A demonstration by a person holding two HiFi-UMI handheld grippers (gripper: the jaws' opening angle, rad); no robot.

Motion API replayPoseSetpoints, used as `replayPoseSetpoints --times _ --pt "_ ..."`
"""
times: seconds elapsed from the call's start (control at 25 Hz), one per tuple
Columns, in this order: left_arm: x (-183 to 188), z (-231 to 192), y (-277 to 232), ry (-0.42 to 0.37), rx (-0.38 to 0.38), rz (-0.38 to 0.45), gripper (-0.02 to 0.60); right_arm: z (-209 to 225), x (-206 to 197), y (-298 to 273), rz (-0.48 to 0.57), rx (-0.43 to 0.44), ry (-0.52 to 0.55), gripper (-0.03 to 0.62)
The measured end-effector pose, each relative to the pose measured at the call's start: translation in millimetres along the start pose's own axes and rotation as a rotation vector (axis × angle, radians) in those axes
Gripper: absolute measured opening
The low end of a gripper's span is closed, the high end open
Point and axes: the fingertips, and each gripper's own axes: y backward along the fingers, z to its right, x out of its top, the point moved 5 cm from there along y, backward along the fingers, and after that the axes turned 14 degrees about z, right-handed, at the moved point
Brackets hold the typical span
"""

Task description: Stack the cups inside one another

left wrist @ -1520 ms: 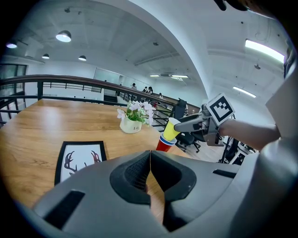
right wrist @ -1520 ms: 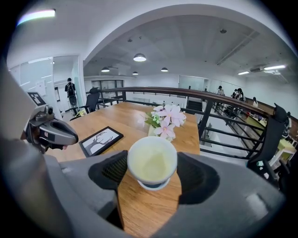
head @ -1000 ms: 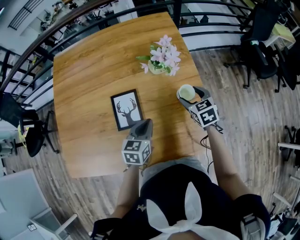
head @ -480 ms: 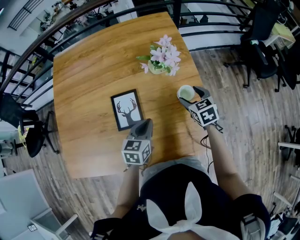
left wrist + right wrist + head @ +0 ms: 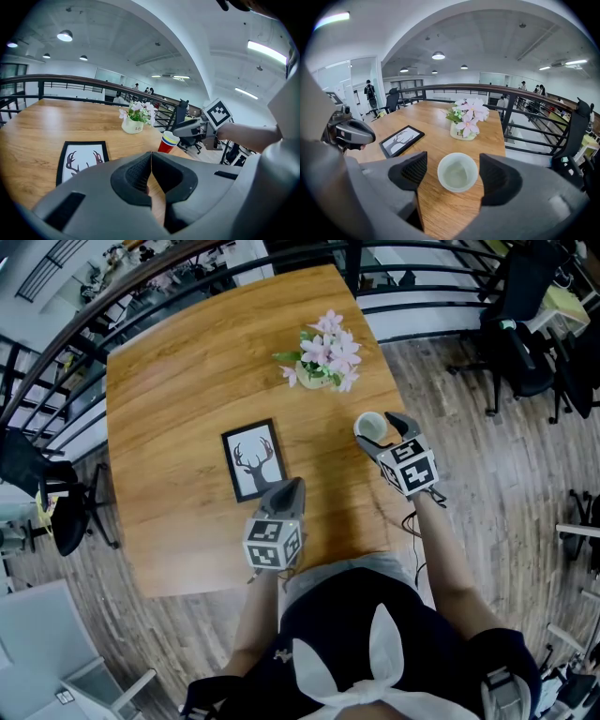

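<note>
A nested stack of cups (image 5: 369,427) stands upright on the wooden table (image 5: 178,381) near its right edge. The outer cup is red, and the rims (image 5: 170,138) show yellow, blue and white. My right gripper (image 5: 381,434) is open around the stack, whose pale inside (image 5: 458,172) sits between the pads with a gap on each side. These jaws have just been opening a little. My left gripper (image 5: 292,487) rests over the table's near part, shut with nothing in it (image 5: 151,155). From the left gripper view the right gripper (image 5: 188,130) reaches over the stack.
A white pot of pink flowers (image 5: 324,358) stands just beyond the cups. A black-framed deer picture (image 5: 255,459) lies at mid-table, left of my left gripper. A railing (image 5: 450,277) and office chairs (image 5: 525,343) lie past the table's right edge.
The cup stack looks slightly smaller and lower between my right jaws, and it now stands free of the pads. Both hands have kept their place.
</note>
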Motion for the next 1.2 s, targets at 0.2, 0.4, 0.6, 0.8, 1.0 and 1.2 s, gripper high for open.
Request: replayPoseSetpoints --times 0.2,0.4,0.6,0.8,1.0,1.2 --pt "1.4 1.1 0.1 -0.001 -0.004 0.001 0.018 -8.9 9.8 5.7 0.038 0.015 0.011 0.323" --pt "3.1 2.1 0.2 -0.002 -0.005 0.002 0.018 -14.5 24.2 17.6 0.134 -0.011 -0.002 0.124" --pt "3.7 3.3 0.9 0.001 -0.007 0.005 0.018 -17.3 38.4 30.8 0.237 -0.031 -0.029 0.0" --pt "4.6 5.0 0.7 -0.003 -0.009 0.006 0.018 -21.0 47.3 41.3 0.288 -0.007 -0.027 -0.002" --pt "5.0 7.6 1.5 -0.005 -0.011 0.009 0.018 -26.9 47.8 48.3 0.295 0.003 -0.02 -0.002" --pt "5.1 11.6 2.9 -0.008 -0.013 0.006 0.018 -40.6 44.8 54.4 0.282 0.045 -0.019 -0.002"
